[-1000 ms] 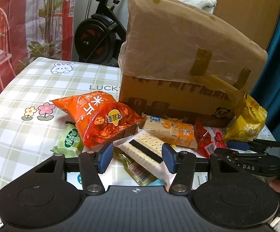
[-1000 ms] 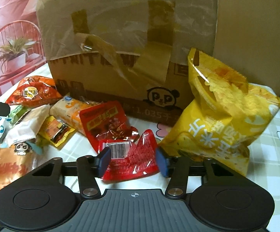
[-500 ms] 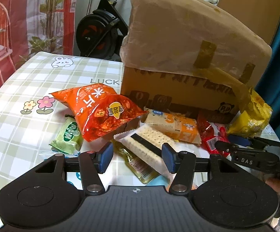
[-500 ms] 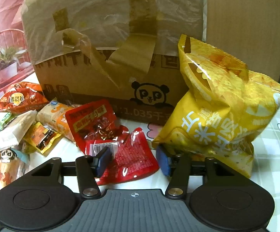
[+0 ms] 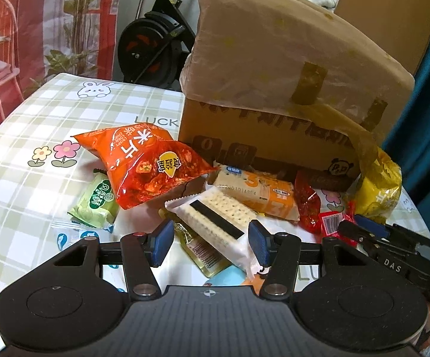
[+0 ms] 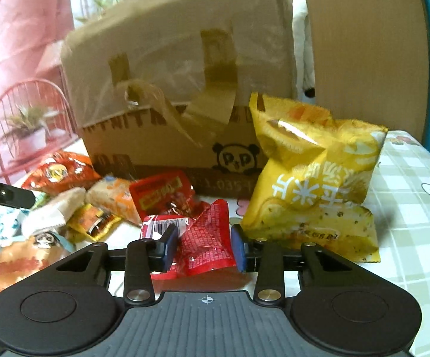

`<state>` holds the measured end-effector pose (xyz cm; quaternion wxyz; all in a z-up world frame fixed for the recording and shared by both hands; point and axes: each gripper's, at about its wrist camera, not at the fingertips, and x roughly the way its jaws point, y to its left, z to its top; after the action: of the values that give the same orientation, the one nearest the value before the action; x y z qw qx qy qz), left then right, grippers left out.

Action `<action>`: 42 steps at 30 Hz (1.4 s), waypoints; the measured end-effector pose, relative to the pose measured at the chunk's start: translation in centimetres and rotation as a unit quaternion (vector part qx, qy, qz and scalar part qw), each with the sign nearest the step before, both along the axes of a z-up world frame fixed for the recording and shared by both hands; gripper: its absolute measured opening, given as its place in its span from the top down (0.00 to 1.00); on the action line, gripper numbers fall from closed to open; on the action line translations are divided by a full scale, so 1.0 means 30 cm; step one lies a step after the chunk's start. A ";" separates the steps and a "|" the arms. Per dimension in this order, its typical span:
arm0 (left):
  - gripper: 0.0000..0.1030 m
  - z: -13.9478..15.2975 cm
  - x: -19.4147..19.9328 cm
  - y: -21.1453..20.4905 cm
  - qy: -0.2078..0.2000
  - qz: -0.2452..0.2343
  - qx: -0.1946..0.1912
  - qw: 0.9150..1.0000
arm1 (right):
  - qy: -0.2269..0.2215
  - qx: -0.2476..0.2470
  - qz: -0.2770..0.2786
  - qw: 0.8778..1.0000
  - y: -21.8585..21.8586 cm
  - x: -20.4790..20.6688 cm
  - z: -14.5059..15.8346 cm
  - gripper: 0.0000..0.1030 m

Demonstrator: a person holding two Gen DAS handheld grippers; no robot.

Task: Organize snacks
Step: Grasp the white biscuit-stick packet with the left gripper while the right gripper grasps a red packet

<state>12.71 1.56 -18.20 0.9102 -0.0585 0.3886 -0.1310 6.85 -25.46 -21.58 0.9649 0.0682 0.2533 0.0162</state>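
Note:
My right gripper (image 6: 203,250) is low over the checked tablecloth (image 6: 408,184), and its jaws are closing on a crumpled red snack packet (image 6: 209,238). The blue pads touch the packet's two sides. A yellow chip bag (image 6: 313,184) leans just right of it. In the left wrist view my left gripper (image 5: 209,244) hangs open above a white cracker packet (image 5: 217,220) without touching it. Around that lie an orange chip bag (image 5: 143,163), a green packet (image 5: 96,202), an orange biscuit pack (image 5: 262,190) and a yellow sachet (image 5: 203,250). The right gripper (image 5: 354,226) shows at the right there.
A big taped cardboard box (image 5: 274,125) with a raised flap stands behind the snacks and walls off the far side. An exercise bike (image 5: 152,44) is beyond the table edge. A panda-print packet (image 6: 45,238) and an orange pack (image 6: 12,264) lie at the near left.
The right gripper's jaws have narrowed onto the red packet, and the gripper has shifted slightly with its view turning. The left gripper has stayed put, still open.

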 end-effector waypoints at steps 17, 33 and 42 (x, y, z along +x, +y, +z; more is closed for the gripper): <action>0.33 -0.055 0.146 -0.114 0.055 0.100 0.001 0.993 | -0.009 0.012 0.006 1.000 -0.007 -0.012 -0.004 0.66; 0.78 -0.032 0.084 -0.096 0.011 0.096 0.024 0.995 | -0.005 0.016 0.007 1.000 -0.008 -0.010 -0.005 0.65; 0.80 -0.038 0.058 -0.089 0.004 0.067 0.021 0.998 | -0.006 0.019 0.002 1.000 -0.009 -0.016 -0.002 0.65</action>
<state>14.45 -1.12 -19.36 0.9166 -0.0661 0.3896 -0.0612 6.36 -25.72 -21.64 0.9649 0.0857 0.2473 0.0233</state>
